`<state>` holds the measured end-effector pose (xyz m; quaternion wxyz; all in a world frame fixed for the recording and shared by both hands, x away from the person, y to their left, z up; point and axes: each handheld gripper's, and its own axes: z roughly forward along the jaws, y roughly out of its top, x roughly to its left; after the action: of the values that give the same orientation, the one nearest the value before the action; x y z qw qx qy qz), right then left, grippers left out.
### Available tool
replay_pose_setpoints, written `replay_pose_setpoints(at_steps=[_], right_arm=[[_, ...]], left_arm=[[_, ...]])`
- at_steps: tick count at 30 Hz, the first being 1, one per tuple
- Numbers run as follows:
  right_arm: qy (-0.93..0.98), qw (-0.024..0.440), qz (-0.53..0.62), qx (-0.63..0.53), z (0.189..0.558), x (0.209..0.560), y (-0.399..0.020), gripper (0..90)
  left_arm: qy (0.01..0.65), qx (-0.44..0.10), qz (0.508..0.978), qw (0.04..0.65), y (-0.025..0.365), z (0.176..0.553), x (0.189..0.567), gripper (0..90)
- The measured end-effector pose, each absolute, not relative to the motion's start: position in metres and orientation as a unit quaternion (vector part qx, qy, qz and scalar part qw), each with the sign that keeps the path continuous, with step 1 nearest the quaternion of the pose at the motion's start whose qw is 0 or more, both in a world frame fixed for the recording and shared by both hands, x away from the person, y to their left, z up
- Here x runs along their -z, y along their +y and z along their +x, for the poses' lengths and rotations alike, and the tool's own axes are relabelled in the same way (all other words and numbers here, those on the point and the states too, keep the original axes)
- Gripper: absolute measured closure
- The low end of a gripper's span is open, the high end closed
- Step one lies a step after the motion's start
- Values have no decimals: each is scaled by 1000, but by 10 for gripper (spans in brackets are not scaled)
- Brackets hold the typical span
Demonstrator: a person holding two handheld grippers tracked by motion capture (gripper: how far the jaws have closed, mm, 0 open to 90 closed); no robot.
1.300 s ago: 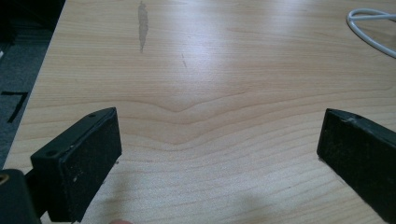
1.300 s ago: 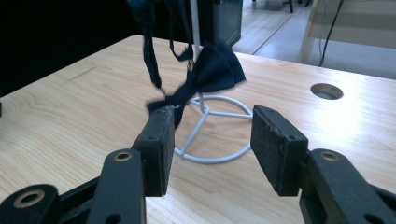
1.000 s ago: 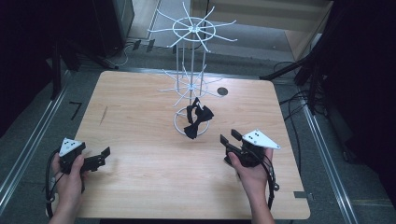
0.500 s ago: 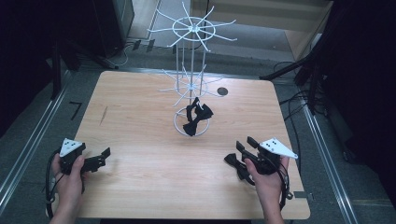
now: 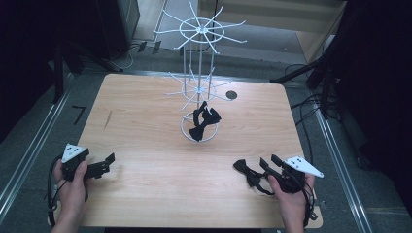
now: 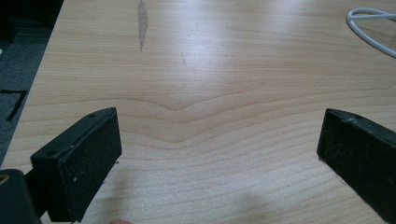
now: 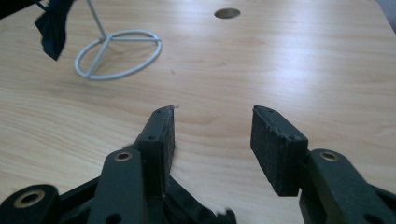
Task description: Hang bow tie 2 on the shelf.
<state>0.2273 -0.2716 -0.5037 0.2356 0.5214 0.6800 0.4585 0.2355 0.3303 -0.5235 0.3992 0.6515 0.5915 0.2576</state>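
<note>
Overhead, a white wire display stand (image 5: 199,92) stood mid-table with a black bow tie (image 5: 204,121) at its base ring; another bow tie (image 5: 250,175) lay beside the right gripper (image 5: 265,167), nearer the person. Left gripper (image 6: 219,149) jaws gaped wide, empty. Right gripper (image 7: 212,135) jaws stood half open over bare wood, black fabric (image 7: 196,212) bunched beneath them.

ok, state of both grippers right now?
Left gripper: jaws wide open, nothing between them, bare wooden table below.
Right gripper: jaws partly open, nothing between them; black fabric bow tie beside it.

Two bow ties: one on rack (image 5: 205,120), one by right gripper (image 5: 248,173). One wire rack (image 5: 198,87). Two grippers (image 5: 108,162) (image 5: 268,161).
</note>
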Motion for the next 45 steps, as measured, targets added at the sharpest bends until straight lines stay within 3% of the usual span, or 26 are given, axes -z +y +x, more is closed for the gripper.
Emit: replay_pose_setpoints(at_steps=[8, 24, 45], right_arm=[[683, 226, 544, -432, 214, 519, -291, 529], [689, 187, 564, -414, 206, 533, -305, 713], [719, 169, 566, -367, 209, 545, -299, 795]], left_arm=[[591, -260, 652, 397, 330, 235, 523, 1], [592, -258, 651, 399, 330, 235, 523, 1], [593, -257, 650, 400, 331, 236, 523, 2]])
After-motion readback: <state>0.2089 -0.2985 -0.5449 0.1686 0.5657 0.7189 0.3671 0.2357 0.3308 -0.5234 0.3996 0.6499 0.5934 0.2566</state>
